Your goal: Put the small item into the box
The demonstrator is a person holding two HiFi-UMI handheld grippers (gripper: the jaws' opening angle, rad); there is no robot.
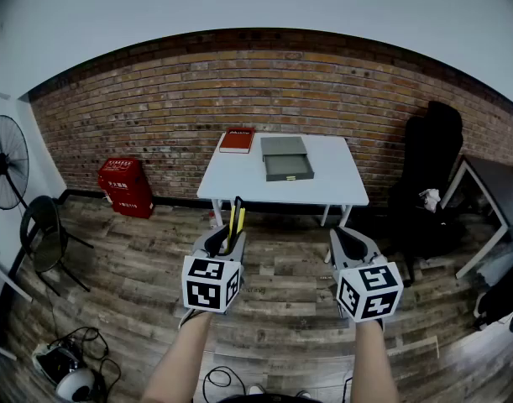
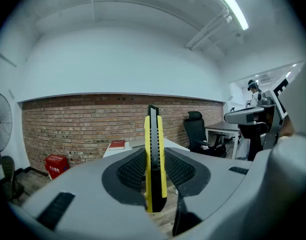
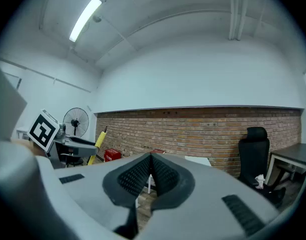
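Observation:
My left gripper (image 1: 229,240) is shut on a yellow and black utility knife (image 1: 236,218), which stands upright between the jaws; in the left gripper view the utility knife (image 2: 155,159) is pinched between the dark ribbed pads (image 2: 130,171). My right gripper (image 1: 347,243) is shut with nothing in it, and in the right gripper view its pads (image 3: 138,174) meet. Both are held above the wooden floor, well short of the white table (image 1: 239,179). On that table lies an open grey box (image 1: 286,159).
A red book (image 1: 237,139) lies on the table's left end. A black office chair (image 1: 428,170) and a grey desk (image 1: 491,187) stand at right. A red crate (image 1: 126,185), a fan (image 1: 6,159) and a round black chair (image 1: 44,233) are at left. Cables (image 1: 71,355) lie on the floor.

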